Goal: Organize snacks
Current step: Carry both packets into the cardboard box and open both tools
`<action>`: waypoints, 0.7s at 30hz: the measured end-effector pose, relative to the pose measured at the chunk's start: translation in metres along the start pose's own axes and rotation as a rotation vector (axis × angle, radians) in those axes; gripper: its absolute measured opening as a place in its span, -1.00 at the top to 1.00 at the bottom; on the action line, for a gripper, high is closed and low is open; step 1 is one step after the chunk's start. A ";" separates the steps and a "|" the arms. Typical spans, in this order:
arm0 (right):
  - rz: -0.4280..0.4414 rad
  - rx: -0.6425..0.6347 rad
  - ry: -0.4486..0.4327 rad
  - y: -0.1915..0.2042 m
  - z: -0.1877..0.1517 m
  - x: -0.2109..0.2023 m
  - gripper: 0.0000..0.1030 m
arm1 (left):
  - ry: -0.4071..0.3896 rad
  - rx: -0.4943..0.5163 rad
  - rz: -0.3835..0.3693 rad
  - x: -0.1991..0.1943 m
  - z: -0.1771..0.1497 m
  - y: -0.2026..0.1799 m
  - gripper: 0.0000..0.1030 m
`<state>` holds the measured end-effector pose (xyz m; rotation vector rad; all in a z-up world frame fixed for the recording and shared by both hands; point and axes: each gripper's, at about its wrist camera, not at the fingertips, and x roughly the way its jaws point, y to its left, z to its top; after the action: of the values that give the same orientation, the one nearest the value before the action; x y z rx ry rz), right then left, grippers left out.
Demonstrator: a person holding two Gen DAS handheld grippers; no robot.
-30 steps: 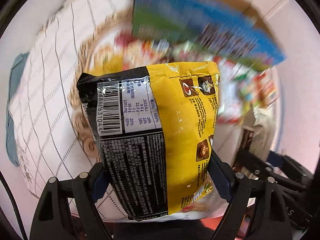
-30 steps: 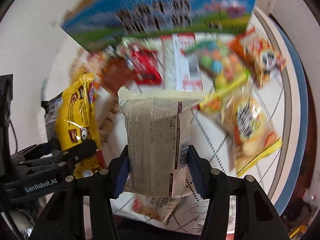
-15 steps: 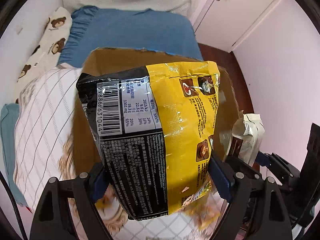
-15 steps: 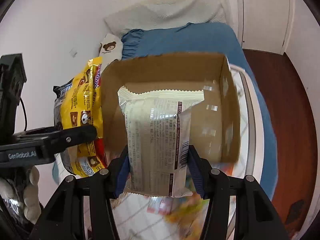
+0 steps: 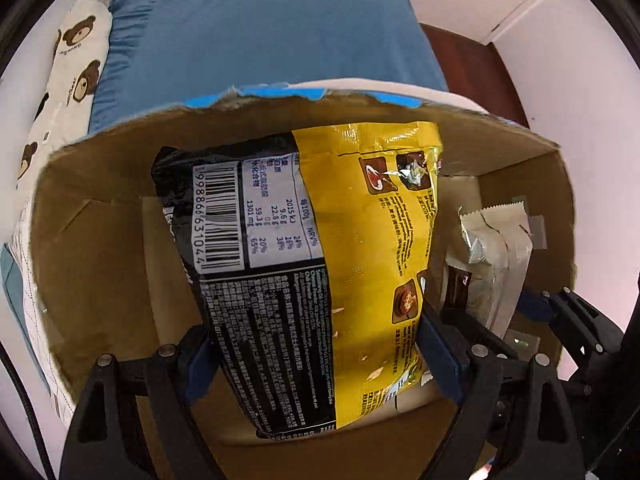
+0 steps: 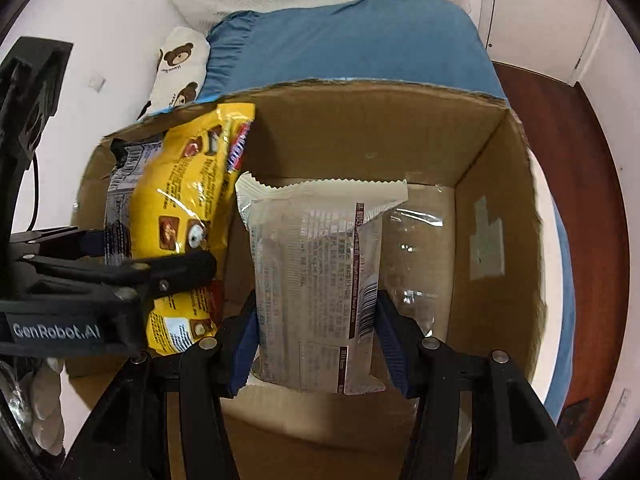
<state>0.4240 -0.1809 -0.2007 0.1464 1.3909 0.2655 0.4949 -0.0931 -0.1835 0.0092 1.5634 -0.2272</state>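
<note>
The left gripper (image 5: 316, 346) pinches a glossy yellow-and-black crinkly plastic snack bag (image 5: 316, 248) by its lower sides, its blue pads pressing both edges; a barcode and a white nutrition panel face the camera. The bag hangs inside an open brown cardboard box (image 5: 96, 240) with a torn blue-edged rim. Just beside it, the right gripper (image 6: 314, 344) clamps a pale silvery foil snack packet (image 6: 316, 280) with a zigzag top seal (small dark print down its back), also over the box, which stands by a blue-sheeted bed (image 6: 360, 44).
</note>
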 end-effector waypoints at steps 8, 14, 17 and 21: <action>0.026 0.010 0.074 -0.017 0.008 0.041 -0.80 | 0.044 -0.035 -0.040 0.020 0.005 0.004 -0.80; 0.001 0.027 0.065 -0.023 0.001 0.039 -0.80 | -0.019 -0.056 -0.034 0.003 -0.012 0.008 -0.81; -0.026 0.037 0.048 -0.016 -0.003 0.027 -0.80 | -0.062 -0.065 -0.009 -0.007 -0.025 0.012 -0.81; -0.071 0.038 0.009 -0.003 -0.034 -0.013 -0.80 | -0.131 -0.055 0.037 -0.023 -0.043 0.009 -0.81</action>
<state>0.3888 -0.1890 -0.1954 0.1272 1.4075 0.1814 0.4541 -0.0746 -0.1620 -0.0198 1.4371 -0.1525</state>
